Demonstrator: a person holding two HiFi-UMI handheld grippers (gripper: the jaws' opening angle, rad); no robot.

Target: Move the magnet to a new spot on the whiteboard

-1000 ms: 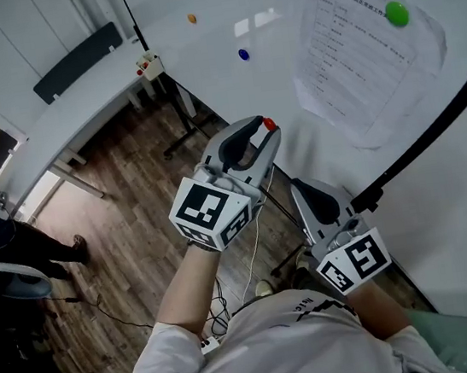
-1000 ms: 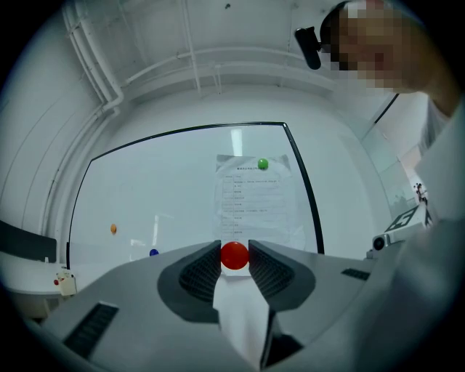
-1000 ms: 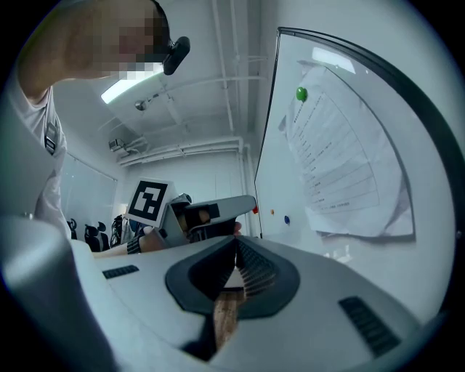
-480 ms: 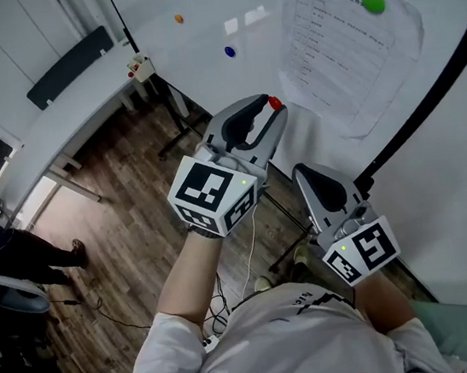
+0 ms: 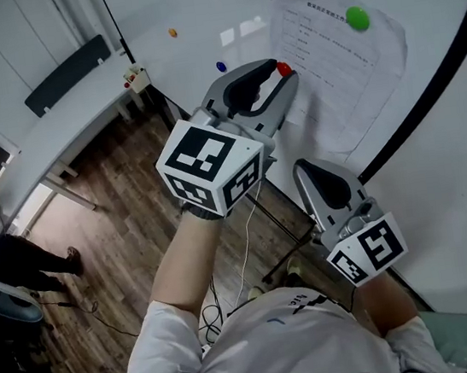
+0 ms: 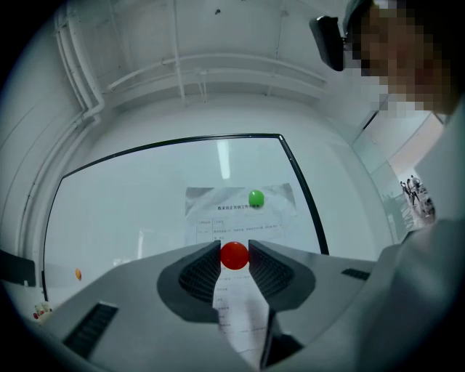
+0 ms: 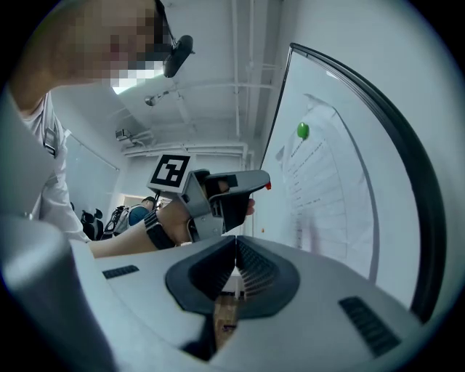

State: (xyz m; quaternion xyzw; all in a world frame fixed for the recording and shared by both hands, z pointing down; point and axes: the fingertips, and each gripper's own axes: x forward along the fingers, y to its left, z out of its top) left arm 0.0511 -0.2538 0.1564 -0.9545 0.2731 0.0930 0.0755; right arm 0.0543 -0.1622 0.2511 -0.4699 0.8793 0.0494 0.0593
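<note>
One red magnet (image 6: 234, 256), left gripper (image 5: 281, 80) raised toward paper (image 5: 347, 70).

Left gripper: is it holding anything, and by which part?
The left gripper pinches the red magnet by its opposite sides, at the jaw tips. The right gripper is shut, empty.

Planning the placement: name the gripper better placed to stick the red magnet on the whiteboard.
Left. The left gripper holds the red magnet between its jaws, pointed at the whiteboard; the right gripper is shut and empty.
</note>
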